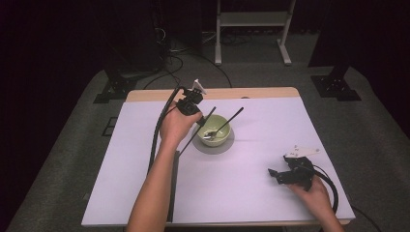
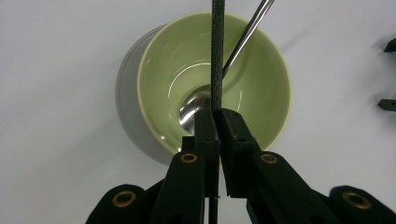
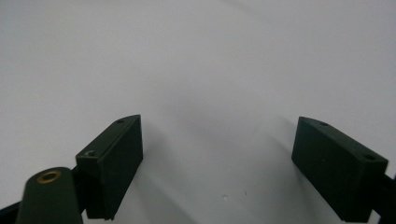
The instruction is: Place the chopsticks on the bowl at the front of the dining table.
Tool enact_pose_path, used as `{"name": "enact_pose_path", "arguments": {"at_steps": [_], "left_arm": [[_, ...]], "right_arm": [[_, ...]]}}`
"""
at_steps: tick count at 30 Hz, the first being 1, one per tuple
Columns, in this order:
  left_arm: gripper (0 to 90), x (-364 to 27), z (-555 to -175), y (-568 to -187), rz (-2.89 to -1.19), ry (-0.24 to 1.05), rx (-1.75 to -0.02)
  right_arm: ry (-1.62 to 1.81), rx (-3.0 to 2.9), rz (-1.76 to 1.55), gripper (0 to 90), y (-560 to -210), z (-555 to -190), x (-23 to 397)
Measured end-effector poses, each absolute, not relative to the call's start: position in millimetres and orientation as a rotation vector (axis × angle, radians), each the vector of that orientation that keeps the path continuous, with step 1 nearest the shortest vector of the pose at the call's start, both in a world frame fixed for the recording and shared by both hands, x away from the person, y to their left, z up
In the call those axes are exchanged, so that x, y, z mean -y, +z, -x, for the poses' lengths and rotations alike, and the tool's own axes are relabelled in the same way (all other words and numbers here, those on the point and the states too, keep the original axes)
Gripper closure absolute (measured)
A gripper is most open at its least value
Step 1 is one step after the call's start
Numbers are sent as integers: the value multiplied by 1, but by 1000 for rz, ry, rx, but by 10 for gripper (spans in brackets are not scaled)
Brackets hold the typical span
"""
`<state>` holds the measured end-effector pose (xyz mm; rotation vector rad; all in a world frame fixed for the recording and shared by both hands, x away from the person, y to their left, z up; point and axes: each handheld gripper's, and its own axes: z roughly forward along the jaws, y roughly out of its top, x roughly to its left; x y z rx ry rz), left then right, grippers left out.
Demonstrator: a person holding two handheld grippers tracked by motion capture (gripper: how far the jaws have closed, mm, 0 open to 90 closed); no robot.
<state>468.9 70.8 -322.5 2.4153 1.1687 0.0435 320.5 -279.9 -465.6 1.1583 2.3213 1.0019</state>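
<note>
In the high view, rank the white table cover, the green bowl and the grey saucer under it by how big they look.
1. White table cover, by far the largest.
2. Grey saucer, its rim showing slightly beyond the bowl.
3. Green bowl, close to the saucer in width, so the gap is small.

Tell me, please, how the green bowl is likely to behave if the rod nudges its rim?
The green bowl looks glazed and glossy, so the thin dark rod clamped in the left gripper would probably skid off its rim. It sits on a grey disc, so it may slide rather than tip. The spoon leaning inside would likely rattle or shift.
</note>
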Motion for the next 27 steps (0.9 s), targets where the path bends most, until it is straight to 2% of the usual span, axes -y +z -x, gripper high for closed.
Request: {"name": "enact_pose_path", "arguments": {"at_steps": [27], "left_arm": [[861, -44, -507, -339, -2409, -17, -1209]], "right_arm": [[1005, -2321, -1164, 152, -466, -320, 280]]}}
